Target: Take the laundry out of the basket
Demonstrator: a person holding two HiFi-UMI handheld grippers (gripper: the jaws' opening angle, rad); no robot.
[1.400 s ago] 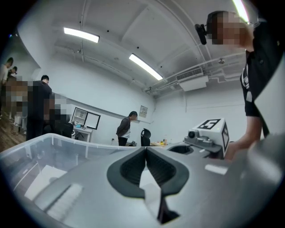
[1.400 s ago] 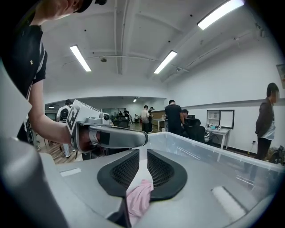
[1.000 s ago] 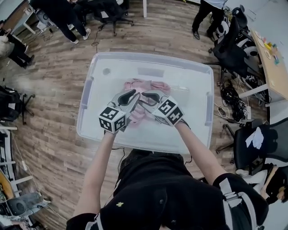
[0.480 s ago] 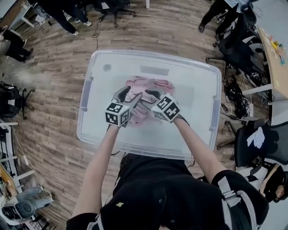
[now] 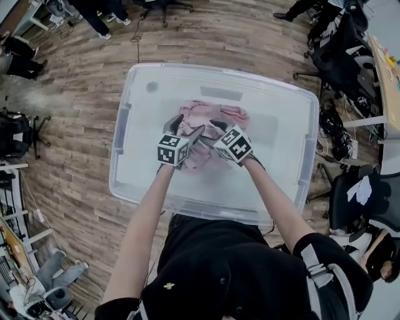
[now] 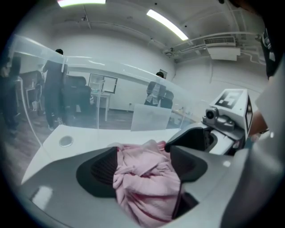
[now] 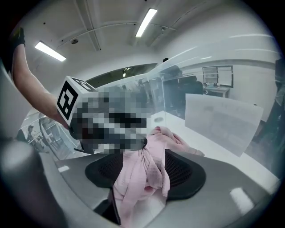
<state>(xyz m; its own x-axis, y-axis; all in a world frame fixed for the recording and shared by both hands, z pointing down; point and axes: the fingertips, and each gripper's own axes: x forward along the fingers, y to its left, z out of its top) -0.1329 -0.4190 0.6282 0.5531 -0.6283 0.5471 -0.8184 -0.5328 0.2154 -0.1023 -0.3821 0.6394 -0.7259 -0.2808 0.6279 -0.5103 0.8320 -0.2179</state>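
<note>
A crumpled pink garment [image 5: 220, 114] lies on the floor of a clear plastic basket [image 5: 284, 140]. Both grippers reach down into the basket side by side, over the near part of the cloth. My left gripper [image 5: 187, 126] is open; its jaws have just been opening, and the pink garment [image 6: 147, 178] bunches in the wide gap of the left gripper [image 6: 144, 165]. My right gripper [image 5: 214, 130] is open too, its jaws also just opening. A fold of the garment [image 7: 149, 160] runs between the jaws of the right gripper [image 7: 140, 171]. The basket floor under the cloth is hidden.
The basket's clear walls [image 6: 89, 89] rise close on every side of the grippers. It stands on a wooden floor [image 5: 75, 156]. Office chairs [image 5: 337, 56] and cables are at the right, and people stand at the far edge [image 5: 100, 12].
Both grippers have sunk deeper into the basket, onto the pink garment, and their jaws have spread wider. The garment now sits between each pair of jaws.
</note>
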